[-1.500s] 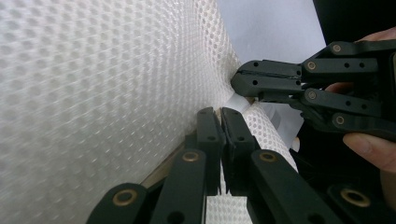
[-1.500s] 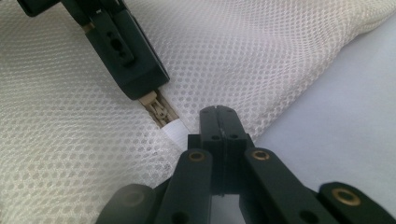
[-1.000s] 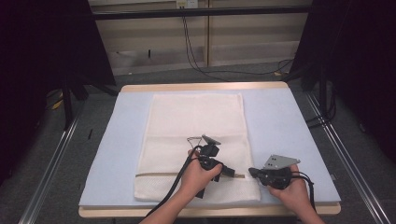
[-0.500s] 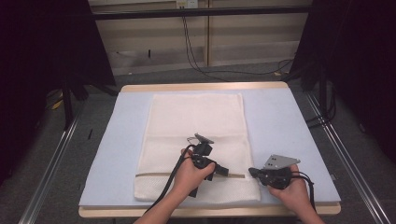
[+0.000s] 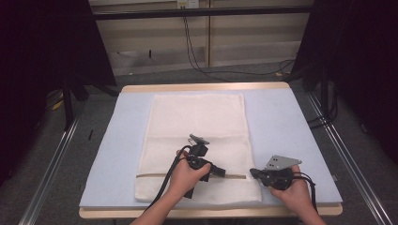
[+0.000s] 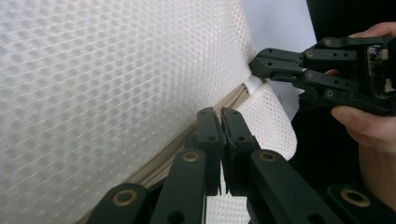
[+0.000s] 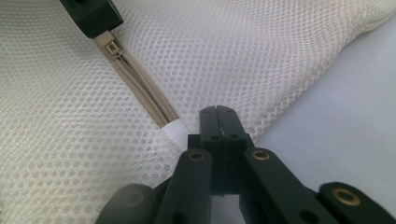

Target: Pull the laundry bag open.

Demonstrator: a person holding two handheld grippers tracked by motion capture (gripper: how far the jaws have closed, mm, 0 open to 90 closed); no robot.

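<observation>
Even, soft overhead light falls on the desk (image 5: 291, 122), bright against dark surroundings at both sides of the high view. Shadows there are faint and there is no glare. In the gripper views the near mesh (image 6: 93, 93) blurs softly, and the black links at the bottom lie in dim shade.

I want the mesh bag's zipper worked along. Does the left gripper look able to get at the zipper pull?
Probably yes: the left gripper sits shut right at the zipper pull; nothing lies between them.
</observation>
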